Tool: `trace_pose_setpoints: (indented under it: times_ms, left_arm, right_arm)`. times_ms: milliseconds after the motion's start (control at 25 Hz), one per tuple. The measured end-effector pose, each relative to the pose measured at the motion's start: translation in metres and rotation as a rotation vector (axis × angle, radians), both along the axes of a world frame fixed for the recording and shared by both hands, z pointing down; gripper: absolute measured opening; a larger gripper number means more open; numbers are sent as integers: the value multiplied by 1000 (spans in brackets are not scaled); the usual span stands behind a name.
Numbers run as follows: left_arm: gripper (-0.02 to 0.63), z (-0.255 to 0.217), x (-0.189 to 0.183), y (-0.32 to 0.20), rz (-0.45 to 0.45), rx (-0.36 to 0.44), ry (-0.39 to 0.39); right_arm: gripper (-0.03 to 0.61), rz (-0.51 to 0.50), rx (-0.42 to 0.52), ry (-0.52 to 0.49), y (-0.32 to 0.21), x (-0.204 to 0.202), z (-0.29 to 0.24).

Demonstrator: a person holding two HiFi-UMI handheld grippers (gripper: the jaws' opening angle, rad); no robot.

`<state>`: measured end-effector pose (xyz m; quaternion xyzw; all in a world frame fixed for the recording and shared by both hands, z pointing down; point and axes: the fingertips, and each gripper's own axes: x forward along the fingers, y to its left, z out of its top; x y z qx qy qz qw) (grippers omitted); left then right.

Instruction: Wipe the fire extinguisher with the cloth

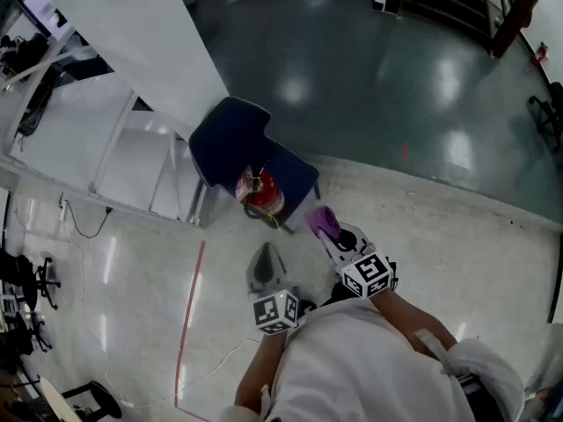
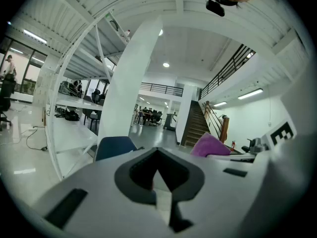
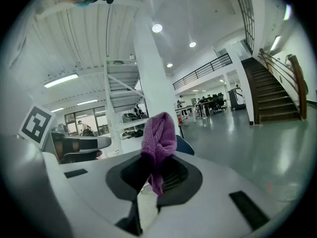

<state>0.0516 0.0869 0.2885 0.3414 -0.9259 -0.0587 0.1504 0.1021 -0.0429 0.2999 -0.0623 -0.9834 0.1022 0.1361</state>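
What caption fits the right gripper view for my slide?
Right gripper shut on a purple cloth, with a white column and staircase beyond.

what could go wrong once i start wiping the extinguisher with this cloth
1. The fire extinguisher by the blue chair is unheld; the left gripper is shut and empty, so a hard wipe might tip it.
2. The right gripper pinches only a fold of the purple cloth, so rubbing may pull it free.
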Motion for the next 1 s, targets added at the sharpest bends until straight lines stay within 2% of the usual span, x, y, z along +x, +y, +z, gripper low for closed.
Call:
trace_pose_setpoints:
  times_ms: [480, 720, 840, 1000]
  left_arm:
    - [5, 0, -1, -1, -6, 5, 1]
    - [5, 5, -9, -6, -8, 2, -5]
    - [5, 11, -18, -8, -20, 0, -1]
    - [5, 27, -40, -20, -31, -5, 9]
  right_arm:
    - [49, -3, -3, 15, 0, -3, 11]
    - [49, 19, 25, 4, -7, -13, 24]
    - [50, 30, 34, 1, -11, -30, 41]
    - [49, 41, 39, 0, -23, -77, 78]
